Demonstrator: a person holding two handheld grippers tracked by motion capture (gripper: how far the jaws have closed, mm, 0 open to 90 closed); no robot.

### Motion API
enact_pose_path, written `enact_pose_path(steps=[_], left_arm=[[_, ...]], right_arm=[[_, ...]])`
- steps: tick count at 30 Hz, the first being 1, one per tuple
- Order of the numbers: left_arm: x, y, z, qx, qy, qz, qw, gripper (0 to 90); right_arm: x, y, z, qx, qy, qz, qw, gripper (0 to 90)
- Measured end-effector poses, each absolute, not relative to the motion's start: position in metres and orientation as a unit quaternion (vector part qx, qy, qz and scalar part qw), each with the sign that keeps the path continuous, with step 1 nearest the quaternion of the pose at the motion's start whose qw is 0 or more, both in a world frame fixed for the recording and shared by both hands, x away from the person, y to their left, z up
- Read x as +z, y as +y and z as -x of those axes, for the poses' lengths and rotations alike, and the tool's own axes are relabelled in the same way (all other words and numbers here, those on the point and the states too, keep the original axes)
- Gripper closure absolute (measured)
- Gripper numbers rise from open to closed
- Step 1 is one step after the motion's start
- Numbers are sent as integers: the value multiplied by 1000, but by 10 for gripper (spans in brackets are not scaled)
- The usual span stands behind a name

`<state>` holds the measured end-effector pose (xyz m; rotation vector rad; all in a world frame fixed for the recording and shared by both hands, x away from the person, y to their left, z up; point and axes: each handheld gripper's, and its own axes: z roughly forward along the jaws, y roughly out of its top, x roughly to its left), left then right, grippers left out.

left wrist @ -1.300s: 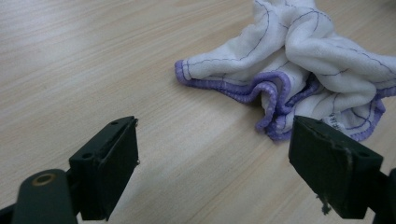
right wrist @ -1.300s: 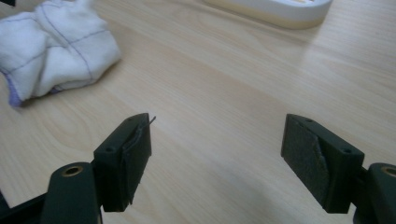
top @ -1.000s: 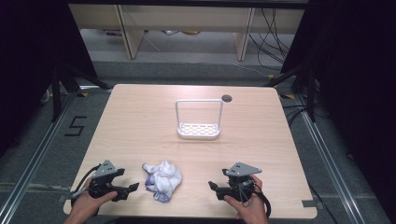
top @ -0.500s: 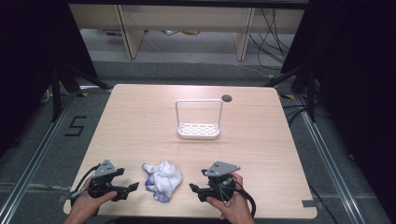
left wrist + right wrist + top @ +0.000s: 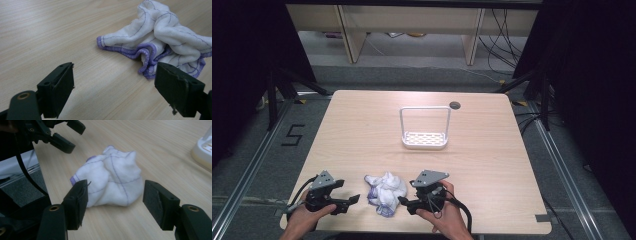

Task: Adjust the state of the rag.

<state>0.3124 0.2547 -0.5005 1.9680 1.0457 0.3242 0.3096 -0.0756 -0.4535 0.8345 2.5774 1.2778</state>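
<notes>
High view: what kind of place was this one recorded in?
Probably a lab recording station: a bare wooden table inside a dark metal frame, loose cables on the floor behind, and a taped number 5 on the floor.

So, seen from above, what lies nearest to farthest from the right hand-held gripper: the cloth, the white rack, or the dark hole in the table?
1. Cloth, just left of the right hand-held gripper.
2. Rack, mid-table.
3. Hole, far edge.

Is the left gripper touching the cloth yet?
Apart. In the left gripper view, bare table lies between the open jaws of the left gripper and the crumpled cloth; the high view shows the same gap.
</notes>
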Motion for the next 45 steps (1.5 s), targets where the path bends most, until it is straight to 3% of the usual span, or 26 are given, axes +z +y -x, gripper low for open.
enact_pose_path(steps=[10,17,19,25,30,39,45], left_arm=[[-498,257,-313,130,424,-788,428,154],[-499,257,-313,131,422,-788,428,154],[-499,257,-313,130,423,-788,428,154],[-498,258,-313,127,419,-789,431,154],[-499,255,-312,122,405,-800,425,179],[-503,243,-309,105,386,-812,425,258],[-505,231,-307,48,390,-808,440,315]], right_arm=[[-458,-32,-306,412,882,-219,58,437],[-469,-8,-304,390,894,-210,74,487],[-472,-4,-305,377,898,-207,88,543],[-465,-11,-311,384,897,-188,116,830],[-448,-32,-315,401,884,-205,122,847],[-452,-61,-324,420,867,-246,108,847],[-451,-65,-326,427,861,-258,102,846]])
